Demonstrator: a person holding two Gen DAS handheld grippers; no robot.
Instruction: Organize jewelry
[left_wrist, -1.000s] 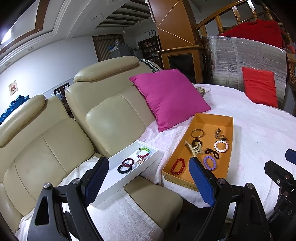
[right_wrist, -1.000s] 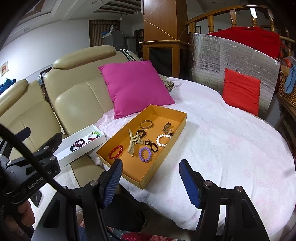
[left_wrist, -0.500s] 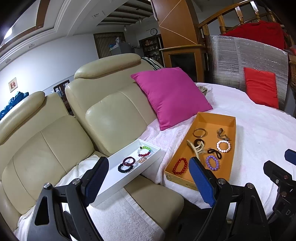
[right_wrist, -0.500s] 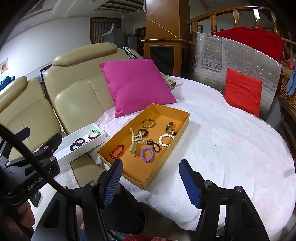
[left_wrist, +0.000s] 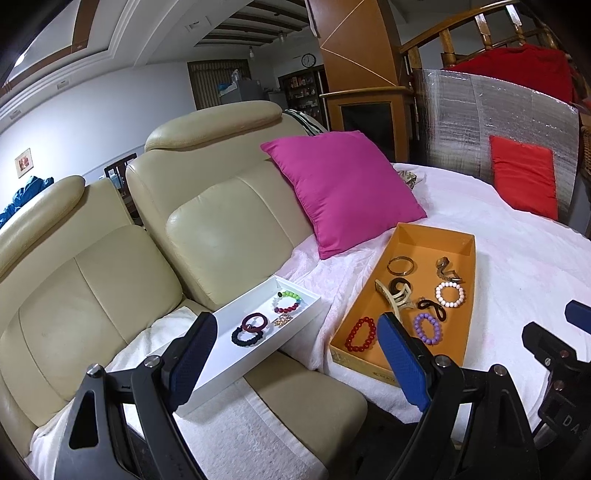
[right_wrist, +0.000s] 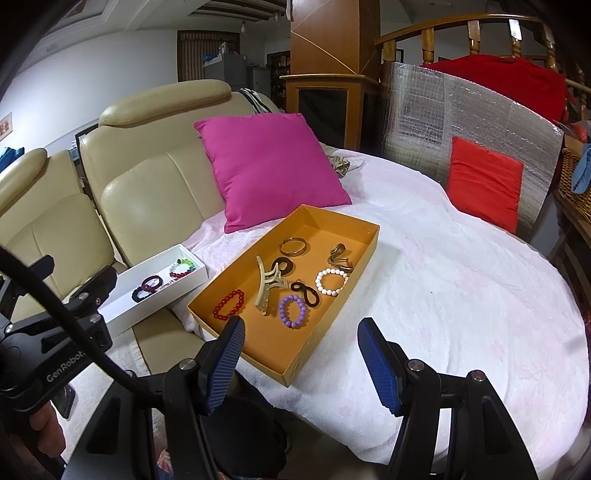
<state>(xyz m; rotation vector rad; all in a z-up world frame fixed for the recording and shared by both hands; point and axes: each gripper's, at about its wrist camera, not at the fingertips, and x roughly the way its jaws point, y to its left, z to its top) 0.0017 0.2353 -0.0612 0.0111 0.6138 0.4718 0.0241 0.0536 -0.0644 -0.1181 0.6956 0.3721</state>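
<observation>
Both tools hang released above the jewelry, holding nothing

The left tool (left_wrist: 295, 354) gapes over the white tray (left_wrist: 229, 363) on the sofa seat (left_wrist: 306, 410), which holds a dark hair tie (left_wrist: 248, 332) and a multicoloured bead bracelet (left_wrist: 288, 301); the right tool (right_wrist: 301, 356) is spread near the orange box (right_wrist: 314, 345) on the white-covered bed (right_wrist: 461, 295), where a red bracelet (right_wrist: 229, 304), purple bracelet (right_wrist: 292, 311), white bracelet (right_wrist: 331, 281) and beige hair claw (right_wrist: 267, 286) lie
</observation>
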